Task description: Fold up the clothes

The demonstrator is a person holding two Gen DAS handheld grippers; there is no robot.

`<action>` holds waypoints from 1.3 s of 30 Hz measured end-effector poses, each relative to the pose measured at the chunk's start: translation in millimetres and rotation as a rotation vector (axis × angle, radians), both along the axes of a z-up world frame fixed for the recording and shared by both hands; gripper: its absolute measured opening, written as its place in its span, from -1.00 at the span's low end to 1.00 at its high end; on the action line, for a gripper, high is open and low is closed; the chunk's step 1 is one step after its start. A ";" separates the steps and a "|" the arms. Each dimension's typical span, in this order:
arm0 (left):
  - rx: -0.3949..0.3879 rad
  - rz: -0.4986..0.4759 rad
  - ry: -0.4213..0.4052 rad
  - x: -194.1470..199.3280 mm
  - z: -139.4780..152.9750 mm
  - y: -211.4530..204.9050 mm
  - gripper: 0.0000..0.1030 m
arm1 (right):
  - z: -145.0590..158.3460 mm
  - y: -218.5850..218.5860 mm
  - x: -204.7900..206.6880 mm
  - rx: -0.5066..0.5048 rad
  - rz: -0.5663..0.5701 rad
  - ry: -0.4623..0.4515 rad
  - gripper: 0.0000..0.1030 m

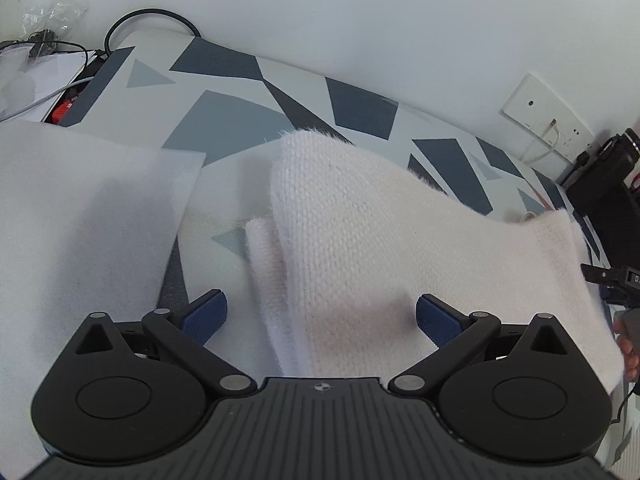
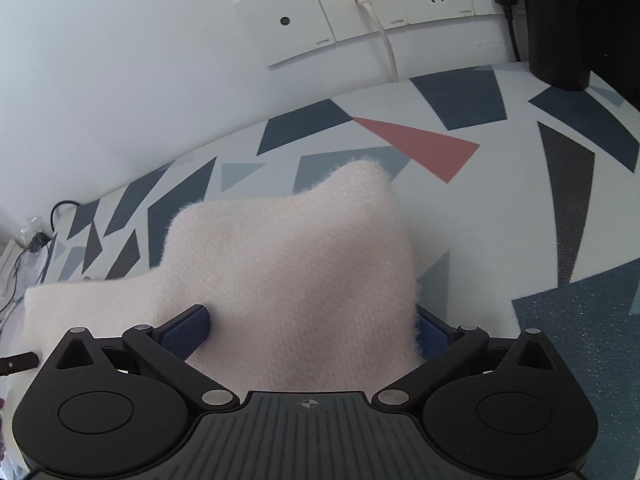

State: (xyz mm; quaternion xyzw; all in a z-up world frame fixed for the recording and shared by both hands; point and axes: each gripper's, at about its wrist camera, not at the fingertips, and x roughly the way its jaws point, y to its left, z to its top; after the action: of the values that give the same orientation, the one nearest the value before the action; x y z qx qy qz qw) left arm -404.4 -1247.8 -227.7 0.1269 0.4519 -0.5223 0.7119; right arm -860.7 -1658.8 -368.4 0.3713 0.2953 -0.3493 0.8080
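Both grippers, left (image 1: 320, 316) and right (image 2: 314, 328), jaws spread, straddle the soft, limp knit (image 1: 360, 240); pinch its near edge.

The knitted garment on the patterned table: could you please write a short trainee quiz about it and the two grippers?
1. True or false: the left gripper is clamped shut on the fuzzy pink knit garment.
2. Multiple choice: what colour are the pads of the right gripper? A) red B) blue C) white
3. Fill in: the white cable is plugged into a wall ____.

Key
1. False: both fingers stand wide apart, with the knit lying between them.
2. B.
3. Socket plate, on the wall behind the geometric-patterned table cover.
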 end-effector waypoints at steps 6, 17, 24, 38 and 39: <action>0.035 0.000 -0.085 -26.7 -2.2 -14.6 0.99 | 3.7 21.1 23.1 -0.046 0.109 0.019 0.99; 0.006 -0.174 -0.067 -59.5 -2.5 -27.5 0.97 | 7.4 38.9 30.0 -0.053 0.158 0.059 0.99; -0.004 -0.139 -0.073 -58.6 -2.4 -24.6 0.99 | 7.1 38.2 31.4 -0.058 0.141 0.069 0.99; 0.013 -0.134 -0.102 -61.5 -2.9 -27.3 1.00 | 4.8 35.6 25.6 -0.056 0.109 0.014 0.99; 0.013 -0.138 -0.109 -62.2 -3.1 -27.6 1.00 | 4.6 36.2 26.1 -0.061 0.107 0.014 0.99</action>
State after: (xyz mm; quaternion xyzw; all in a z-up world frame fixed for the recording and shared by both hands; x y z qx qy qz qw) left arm -466.7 -1275.5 -230.8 0.1907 0.4060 -0.5593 0.6971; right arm -834.6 -1622.7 -363.8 0.3276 0.3097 -0.3170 0.8344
